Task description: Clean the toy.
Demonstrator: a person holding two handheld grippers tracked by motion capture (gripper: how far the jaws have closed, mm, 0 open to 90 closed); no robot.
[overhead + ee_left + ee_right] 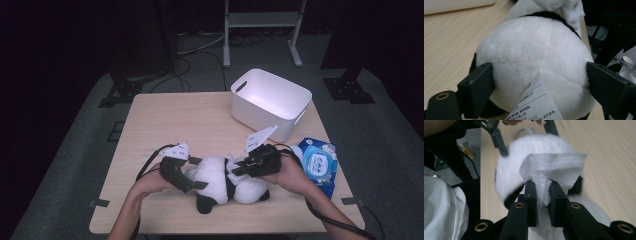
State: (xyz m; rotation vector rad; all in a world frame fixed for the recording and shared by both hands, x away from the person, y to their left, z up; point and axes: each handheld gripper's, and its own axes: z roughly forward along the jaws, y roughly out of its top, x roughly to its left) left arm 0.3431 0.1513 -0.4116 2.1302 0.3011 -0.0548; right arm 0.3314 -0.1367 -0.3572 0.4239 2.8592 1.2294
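A black-and-white plush panda [215, 180] lies on the wooden table [170, 120] near its front edge. My left gripper [195, 185] grips it from the left, and its jaws press into both sides of the white body [531, 47]. A printed label [536, 105] hangs from the plush between the jaws. From the right, my right gripper [237, 169] reaches over the panda, shut on a crumpled white wipe [551, 166]. The wipe sticks up past the jaws [541, 183], close to the panda's white fur [509, 177].
A white plastic bin [270, 102] stands at the back right of the table. A blue pack of wipes [317, 165] lies at the right edge, beside my right hand. Dark floor with cables and stand legs surrounds the table.
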